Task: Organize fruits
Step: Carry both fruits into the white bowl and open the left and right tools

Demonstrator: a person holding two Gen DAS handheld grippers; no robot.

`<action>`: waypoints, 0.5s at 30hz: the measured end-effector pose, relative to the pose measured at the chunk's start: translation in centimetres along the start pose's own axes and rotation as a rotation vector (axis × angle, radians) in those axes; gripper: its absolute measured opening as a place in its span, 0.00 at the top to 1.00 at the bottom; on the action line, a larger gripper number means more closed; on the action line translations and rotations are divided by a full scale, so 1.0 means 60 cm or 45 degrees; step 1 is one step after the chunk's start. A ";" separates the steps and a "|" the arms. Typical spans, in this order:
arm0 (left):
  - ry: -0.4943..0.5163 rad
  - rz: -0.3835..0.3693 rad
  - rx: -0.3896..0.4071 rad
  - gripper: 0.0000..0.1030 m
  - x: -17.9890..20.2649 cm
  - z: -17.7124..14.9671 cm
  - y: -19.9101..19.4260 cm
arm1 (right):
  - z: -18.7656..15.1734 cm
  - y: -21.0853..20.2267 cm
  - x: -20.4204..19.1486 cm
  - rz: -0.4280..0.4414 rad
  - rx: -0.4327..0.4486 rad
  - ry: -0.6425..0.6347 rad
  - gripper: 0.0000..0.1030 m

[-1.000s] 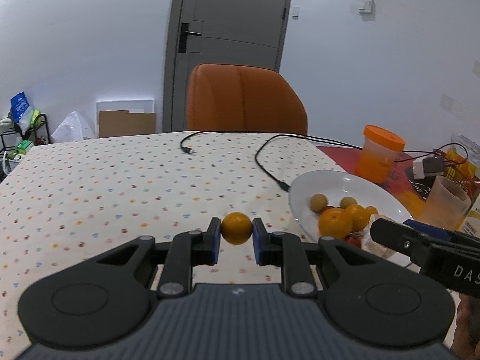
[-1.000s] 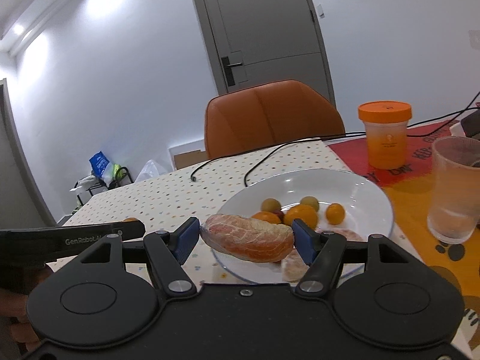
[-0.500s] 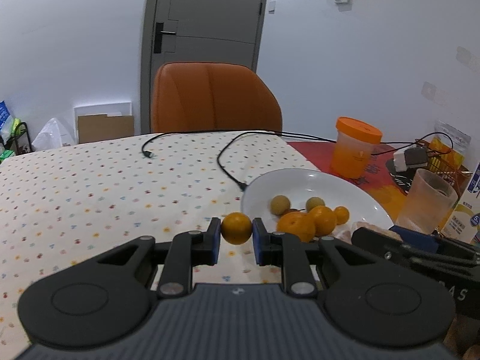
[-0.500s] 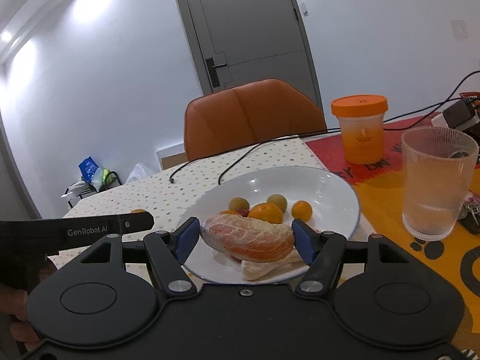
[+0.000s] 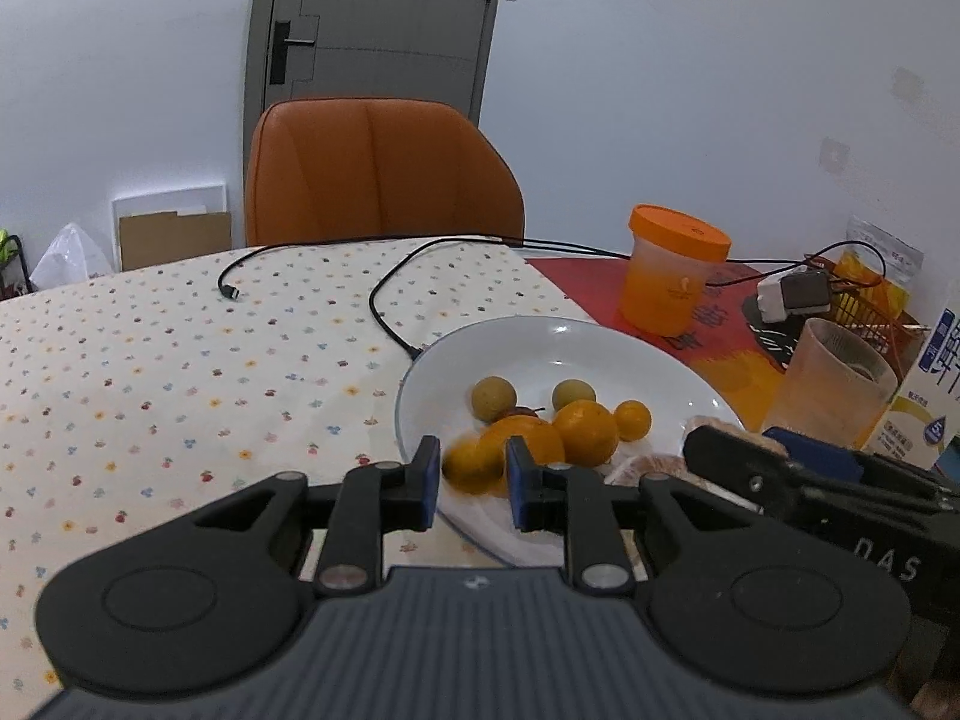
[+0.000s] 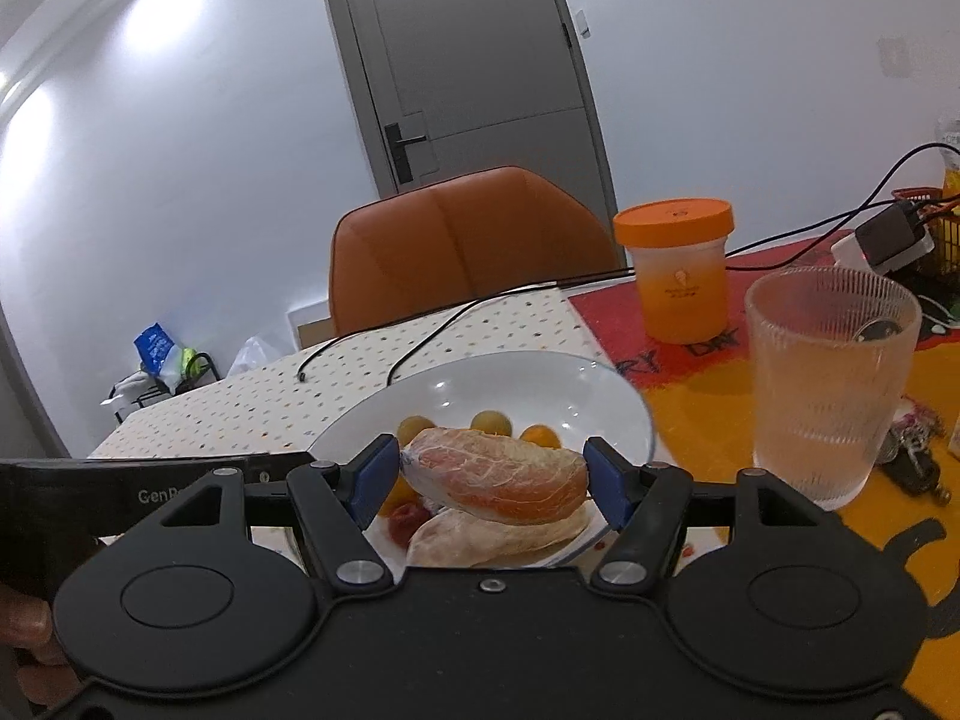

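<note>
Left claw [image 5: 471,483]: I have it closed on a small orange fruit [image 5: 474,468], pinched between the blue pads and held over the near rim of the plate; the fruit looks blurred.
Right claw [image 6: 491,483]: I have it gripping a peeled pomelo segment [image 6: 495,477] by its two ends, above the near edge of the plate.
Under the segment: a second pale segment [image 6: 498,537] lies on the plate just below it, with a small red fruit [image 6: 405,517] beside it.
Plate [image 5: 600,348]: white, on the table, holding two orange fruits [image 5: 585,429] touching each other, one smaller orange one [image 5: 632,420] just right of them, and two greenish round ones [image 5: 493,397] further back.
Table [image 5: 180,360]: covered with a dotted cloth on my left and a red and yellow mat on my right.
Glass [image 6: 831,384]: ribbed, clear, standing on the mat right of the plate.
Cables [image 5: 390,312]: two black leads run over the cloth behind the plate.
Orange-lidded tub [image 5: 675,267]: on the mat beyond the plate.
Chair [image 5: 381,171]: orange, at the far side of the table.
Door [image 5: 375,30]: grey, behind the chair.
</note>
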State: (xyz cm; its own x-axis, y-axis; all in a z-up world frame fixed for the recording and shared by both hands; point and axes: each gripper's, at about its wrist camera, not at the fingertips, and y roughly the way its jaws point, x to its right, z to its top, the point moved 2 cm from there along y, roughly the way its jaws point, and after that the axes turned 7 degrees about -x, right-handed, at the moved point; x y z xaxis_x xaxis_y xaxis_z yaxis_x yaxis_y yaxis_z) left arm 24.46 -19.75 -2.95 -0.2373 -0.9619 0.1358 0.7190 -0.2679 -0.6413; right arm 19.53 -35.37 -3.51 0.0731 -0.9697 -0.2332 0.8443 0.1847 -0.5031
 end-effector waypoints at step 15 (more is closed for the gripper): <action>-0.065 0.057 -0.012 0.75 -0.049 -0.002 -0.009 | 0.035 0.035 0.002 -0.034 0.017 -0.083 0.37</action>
State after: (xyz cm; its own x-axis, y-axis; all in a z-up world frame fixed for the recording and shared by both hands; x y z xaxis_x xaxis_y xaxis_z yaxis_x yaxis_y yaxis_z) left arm 24.71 -16.78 -3.08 -0.1714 -0.9745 0.1447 0.7221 -0.2242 -0.6544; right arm 22.45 -35.46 -2.83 0.0849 -0.9827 -0.1648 0.8534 0.1571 -0.4970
